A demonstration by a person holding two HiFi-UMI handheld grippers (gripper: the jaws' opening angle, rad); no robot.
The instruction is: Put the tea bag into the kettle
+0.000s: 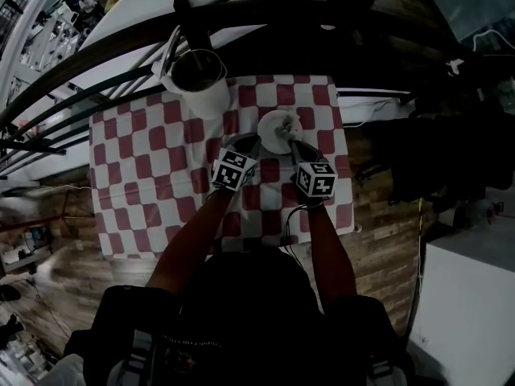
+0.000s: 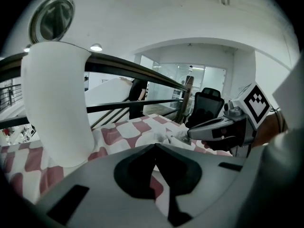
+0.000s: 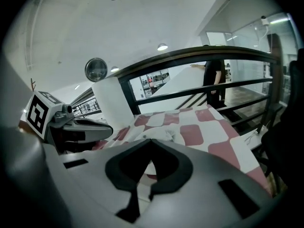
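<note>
A white kettle (image 1: 197, 79) stands open-topped at the far left of the checkered cloth (image 1: 145, 175); it looms at the left of the left gripper view as the kettle (image 2: 57, 108). The crumpled white tea bag (image 1: 282, 125) lies over a small white plate (image 1: 264, 129). My right gripper (image 3: 151, 139) is shut, its tips at the edge of the tea bag (image 3: 167, 135). From the left gripper view its tip, the right gripper (image 2: 190, 134), meets the tea bag (image 2: 173, 137). My left gripper (image 2: 154, 145) is shut with nothing in it, just left of the plate.
A dark metal railing (image 1: 265, 14) curves behind the table's far edge. A wooden floor (image 1: 378, 248) lies to the right, with a white cabinet (image 1: 471, 304) at the lower right. A black office chair (image 2: 206, 106) stands beyond the table.
</note>
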